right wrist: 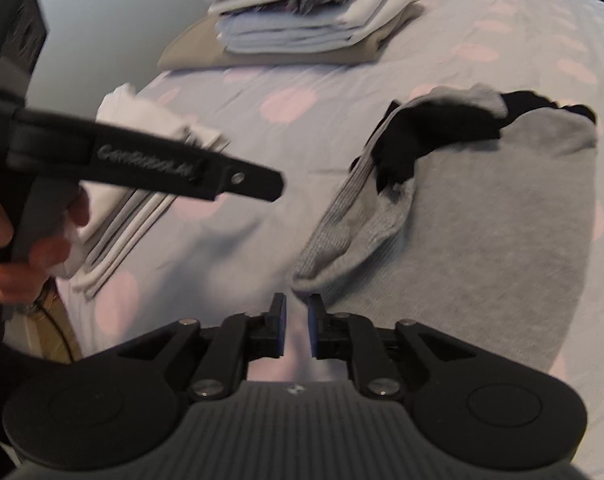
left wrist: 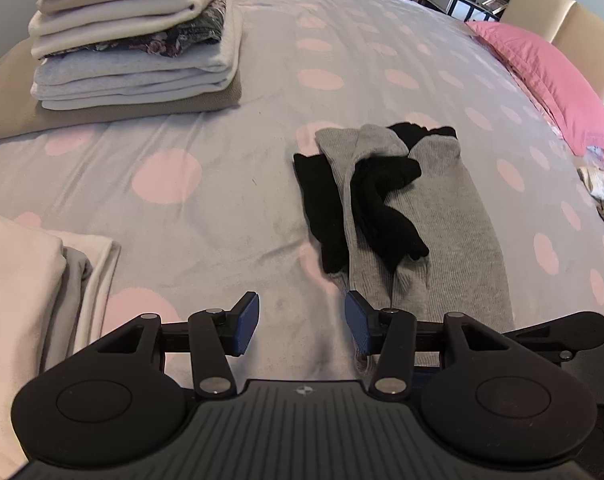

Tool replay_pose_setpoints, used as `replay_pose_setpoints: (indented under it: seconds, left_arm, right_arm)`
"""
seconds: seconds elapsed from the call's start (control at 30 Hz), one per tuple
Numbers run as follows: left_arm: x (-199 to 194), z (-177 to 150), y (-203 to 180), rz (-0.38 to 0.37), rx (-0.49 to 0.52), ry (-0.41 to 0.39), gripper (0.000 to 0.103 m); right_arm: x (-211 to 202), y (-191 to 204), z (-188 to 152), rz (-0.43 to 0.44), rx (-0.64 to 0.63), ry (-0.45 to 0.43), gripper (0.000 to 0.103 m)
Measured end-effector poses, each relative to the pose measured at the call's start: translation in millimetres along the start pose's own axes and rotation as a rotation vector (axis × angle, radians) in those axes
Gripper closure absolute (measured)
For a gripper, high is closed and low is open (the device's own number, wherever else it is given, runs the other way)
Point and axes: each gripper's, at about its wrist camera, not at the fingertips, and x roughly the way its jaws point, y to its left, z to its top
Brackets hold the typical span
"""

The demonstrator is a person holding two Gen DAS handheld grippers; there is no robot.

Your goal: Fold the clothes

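A grey and black garment (left wrist: 430, 216) lies partly folded on the spotted bedspread (left wrist: 230, 184), its black sleeves bunched on top. My left gripper (left wrist: 302, 324) is open and empty, just short of the garment's near edge, its right pad beside the grey hem. In the right wrist view the garment (right wrist: 494, 216) lies ahead and to the right. My right gripper (right wrist: 296, 330) hovers just before the garment's near corner, jaws a narrow gap apart with nothing between them. The left gripper's body (right wrist: 142, 160) and the hand holding it cross the left side of that view.
A tall stack of folded clothes (left wrist: 138, 36) stands on a beige piece at the far left; it also shows in the right wrist view (right wrist: 310, 4). Folded pale cloth (left wrist: 30, 300) lies near left. A pink pillow (left wrist: 542, 76) lies far right by the headboard.
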Motion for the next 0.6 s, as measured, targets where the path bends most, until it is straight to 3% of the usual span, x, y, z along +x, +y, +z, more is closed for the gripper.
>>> replay_pose_setpoints:
  seconds: [0.13,0.37,0.6]
  left_arm:
    - [4,2,-1,-0.007,0.018,0.0,0.058]
    - [16,15,-3,-0.02,0.009,-0.014,0.057]
    - [31,18,1,-0.006,0.02,-0.009,0.057]
  right_arm:
    - [-16,-8,4,-0.036,-0.033,-0.008,0.087]
    - [-37,-57,37,-0.224,-0.062,-0.054,0.087]
    - [-2,-93,75,-0.221,-0.014,-0.061,0.087]
